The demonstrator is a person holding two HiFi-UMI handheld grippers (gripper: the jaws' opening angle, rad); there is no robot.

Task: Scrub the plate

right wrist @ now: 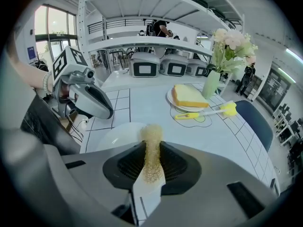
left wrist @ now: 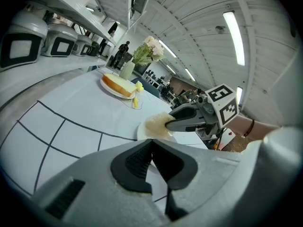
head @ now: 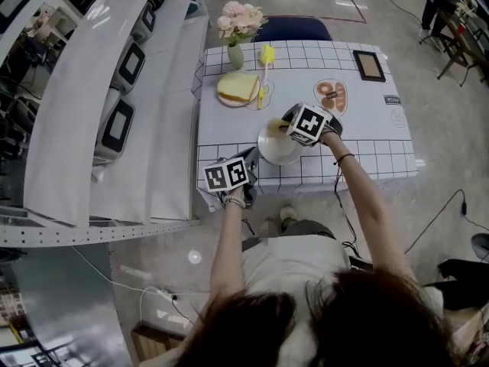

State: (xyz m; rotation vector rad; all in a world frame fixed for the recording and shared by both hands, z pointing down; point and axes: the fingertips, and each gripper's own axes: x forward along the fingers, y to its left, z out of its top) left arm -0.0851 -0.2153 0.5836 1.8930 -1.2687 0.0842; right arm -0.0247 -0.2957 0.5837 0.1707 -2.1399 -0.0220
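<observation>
Plate (head: 279, 155) lying partly hidden under the right gripper (head: 276, 128) in the head view, its near rim being covered by the left gripper (left wrist: 151, 145), scrub pad (right wrist: 151, 152) being buried low between clamped jaws, label (head: 392, 99) print showing too small to read.

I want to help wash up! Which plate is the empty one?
The white plate nearest the person, under the right tool that grips a scrubber. The other plate, by the flower vase, carries a yellow slice.
</observation>
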